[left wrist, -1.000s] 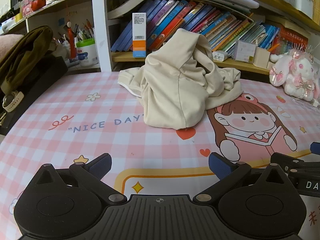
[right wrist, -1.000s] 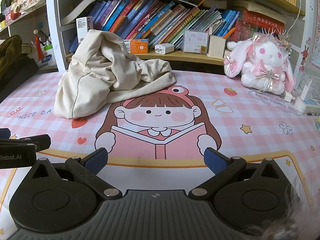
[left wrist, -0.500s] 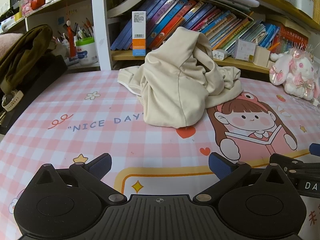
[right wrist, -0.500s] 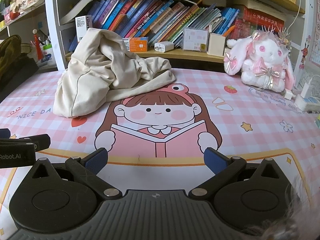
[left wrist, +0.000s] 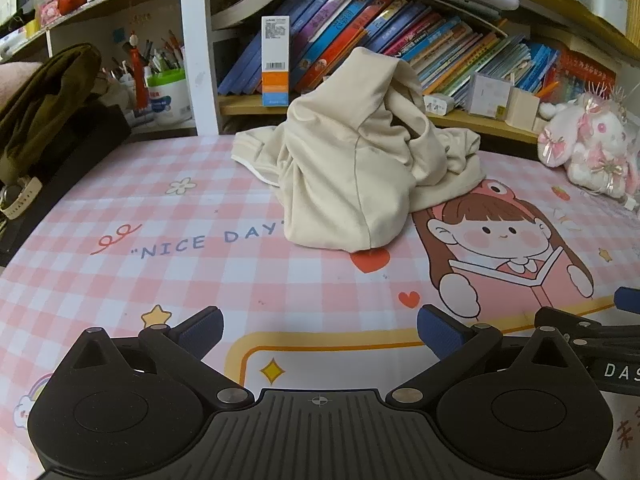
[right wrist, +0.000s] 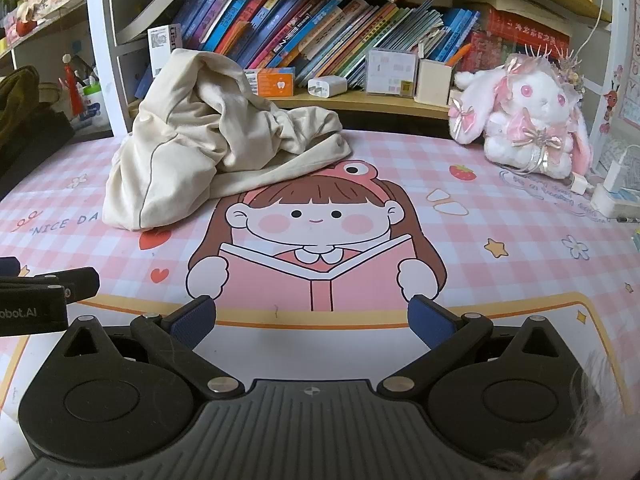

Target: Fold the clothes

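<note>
Your left tongs [left wrist: 319, 332] were spread wide, blue pads [left wrist: 200, 330] far apart, with nothing between them but bare table mat. Far off to their left a dark green bag [left wrist: 44, 100] slumped at the mat's edge, and ahead-left of them a white tub of pens [left wrist: 166, 94] stood on the low shelf. The words "NICE DAY" printed on the mat [left wrist: 120, 216] lay ahead of the left tongs, slightly left of centre. The cream garment [left wrist: 352, 176] sat well ahead of those tongs, almost straight on, heaped in a crumpled peak with one flap trailing right onto the cartoon girl [left wrist: 496, 240] printed on the mat; neither pair of tongs touched it. From your right tongs [right wrist: 312, 322] the same garment [right wrist: 192, 160] lay ahead and to the left, well apart. Those tongs were also held wide open and gripped nothing, and their pads [right wrist: 430, 326] hovered over the lower edge of the cartoon girl [right wrist: 316, 232]. The tip of the left tongs showed at the left border of the right view, beside them. A row of books [right wrist: 320, 36] leaned on the shelf behind the garment. Ahead-right of the right tongs a pink and white plush rabbit [right wrist: 528, 116] sat at the back of the mat, and farther right a white plug [right wrist: 612, 192] lay by the edge.
</note>
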A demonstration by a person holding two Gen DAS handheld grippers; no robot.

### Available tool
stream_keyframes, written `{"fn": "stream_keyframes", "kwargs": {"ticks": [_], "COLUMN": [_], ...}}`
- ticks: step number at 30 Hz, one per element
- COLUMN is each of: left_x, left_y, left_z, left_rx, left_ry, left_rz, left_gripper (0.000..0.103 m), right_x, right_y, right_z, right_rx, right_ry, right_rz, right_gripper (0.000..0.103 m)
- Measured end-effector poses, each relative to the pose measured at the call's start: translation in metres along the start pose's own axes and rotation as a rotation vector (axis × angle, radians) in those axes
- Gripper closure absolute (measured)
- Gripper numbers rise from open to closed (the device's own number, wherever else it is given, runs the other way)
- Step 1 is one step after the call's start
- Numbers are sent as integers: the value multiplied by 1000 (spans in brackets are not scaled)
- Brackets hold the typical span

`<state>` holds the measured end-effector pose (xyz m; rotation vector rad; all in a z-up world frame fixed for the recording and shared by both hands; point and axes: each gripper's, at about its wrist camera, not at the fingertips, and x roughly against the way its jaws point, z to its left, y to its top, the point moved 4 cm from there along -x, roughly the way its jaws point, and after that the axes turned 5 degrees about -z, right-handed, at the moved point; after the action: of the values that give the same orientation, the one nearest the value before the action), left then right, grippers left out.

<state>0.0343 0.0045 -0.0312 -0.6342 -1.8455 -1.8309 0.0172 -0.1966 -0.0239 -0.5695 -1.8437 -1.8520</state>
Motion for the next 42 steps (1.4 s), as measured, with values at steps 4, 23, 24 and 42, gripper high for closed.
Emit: {"fn": "stream_keyframes", "kwargs": {"ticks": [4,23,24,42], "left_x": [0,0,1,-6], "left_y": [-1,-1,-1,2], "left_z": [0,0,0,13], "left_rx": [4,-4,-4,-4], "left_ry": [-2,-41,-46,-77], "left_rz": [3,0,-1,-14], "left_gripper": [0,0,0,0], "right_x": [-1,-2,-2,0], "right_y": [0,-5,-5,-6], "right_z": [1,4,4,18], "right_rx": [1,-45,-49,-48], "right_ry": [10,9,16,57], "right_rz": [7,34,34,18], "right_gripper": [0,0,0,0]}}
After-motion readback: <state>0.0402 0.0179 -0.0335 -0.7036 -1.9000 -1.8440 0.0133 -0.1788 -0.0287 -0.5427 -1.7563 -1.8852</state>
